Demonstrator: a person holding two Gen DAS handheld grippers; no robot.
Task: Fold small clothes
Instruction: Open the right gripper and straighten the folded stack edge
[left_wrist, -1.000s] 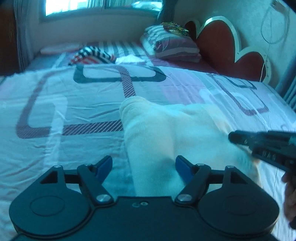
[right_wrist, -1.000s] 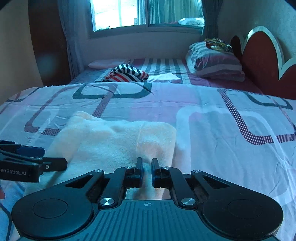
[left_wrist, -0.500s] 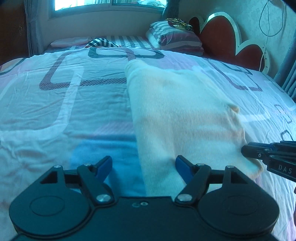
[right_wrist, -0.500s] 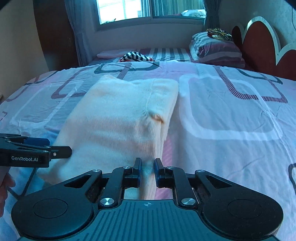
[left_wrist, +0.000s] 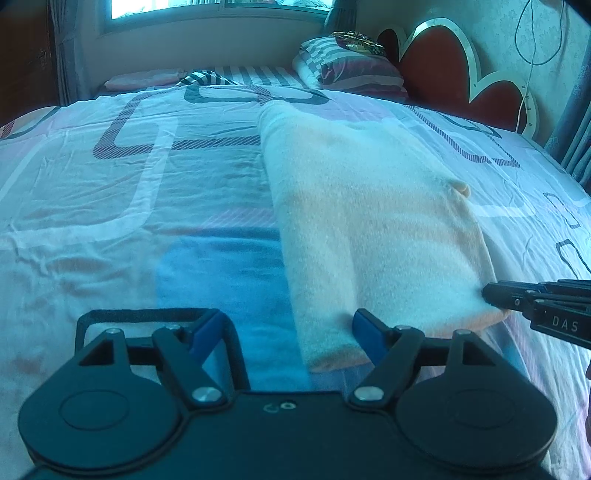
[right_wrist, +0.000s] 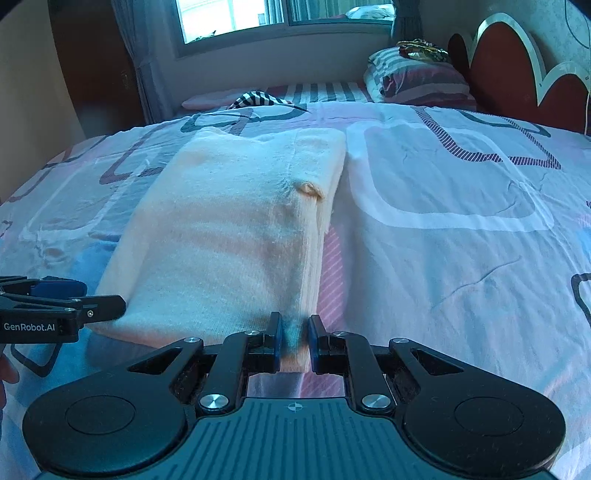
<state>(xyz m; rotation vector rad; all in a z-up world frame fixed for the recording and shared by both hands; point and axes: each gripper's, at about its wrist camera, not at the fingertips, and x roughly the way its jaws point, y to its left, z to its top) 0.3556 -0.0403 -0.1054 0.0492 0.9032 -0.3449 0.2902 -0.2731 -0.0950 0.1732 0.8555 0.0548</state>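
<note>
cream folded garment (right_wrist: 236, 236) flat on bedsheet (right_wrist: 461, 258) | right gripper (right_wrist: 293, 341) clenched on its near corner | left gripper (left_wrist: 286, 334) released, straddling near-left edge
</note>
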